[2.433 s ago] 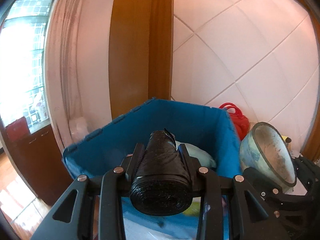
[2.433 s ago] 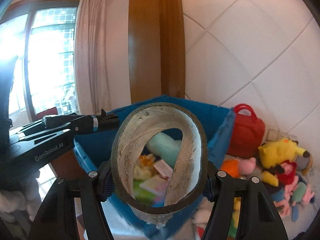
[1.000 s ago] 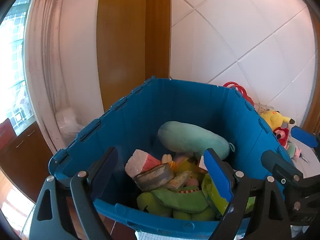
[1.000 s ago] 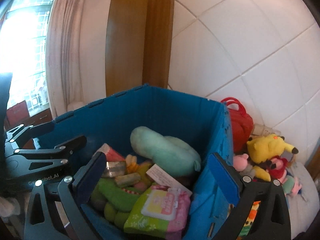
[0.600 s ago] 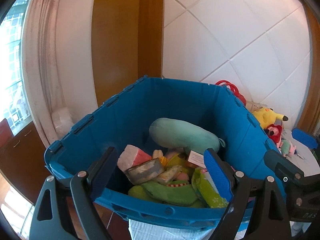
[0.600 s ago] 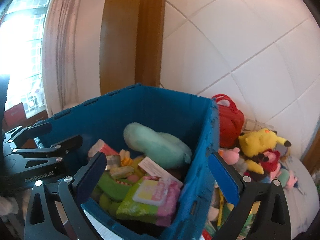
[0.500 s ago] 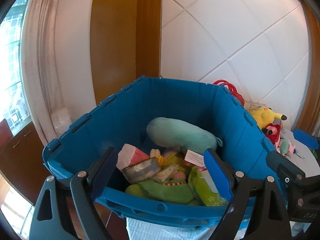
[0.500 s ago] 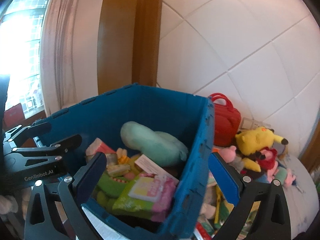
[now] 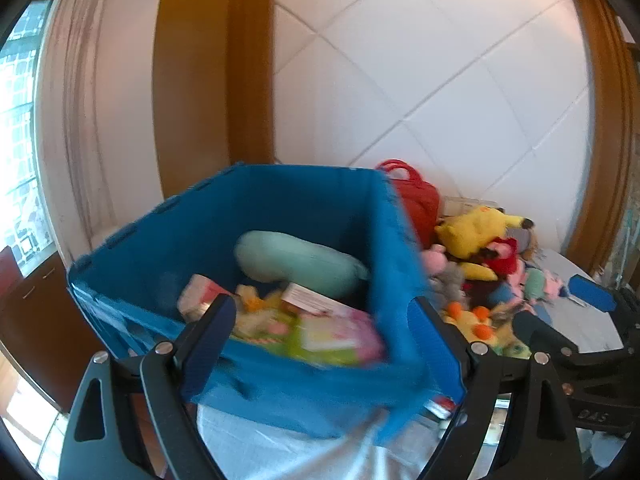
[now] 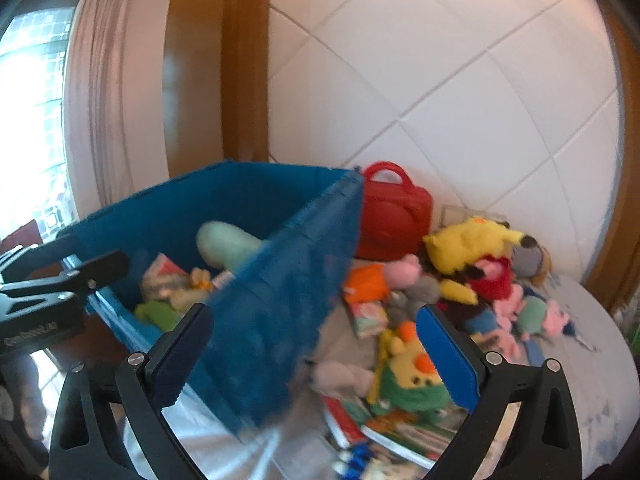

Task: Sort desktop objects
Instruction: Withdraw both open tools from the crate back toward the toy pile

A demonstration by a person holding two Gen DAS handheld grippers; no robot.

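I've swung both grippers rightward, so the blue plastic crate [image 9: 280, 208] now sits left in my views. My left gripper [image 9: 324, 344] and right gripper [image 10: 316, 352] point slightly downward, jaws spread, empty. Right of the crate lie soft plush toys [image 10: 472, 248]; the print is too blurred to read

A white wall [image 10: 460, 92] crossed by diagonal grooves (like large tiles set on the slant) fills the background, beside a wooden pillar [image 10: 216, 72]; a pale curtain [image 10: 108, 92] hangs by the bright window [image 10: 32, 112], with a dark wood cabinet [image 9: 36, 320] below
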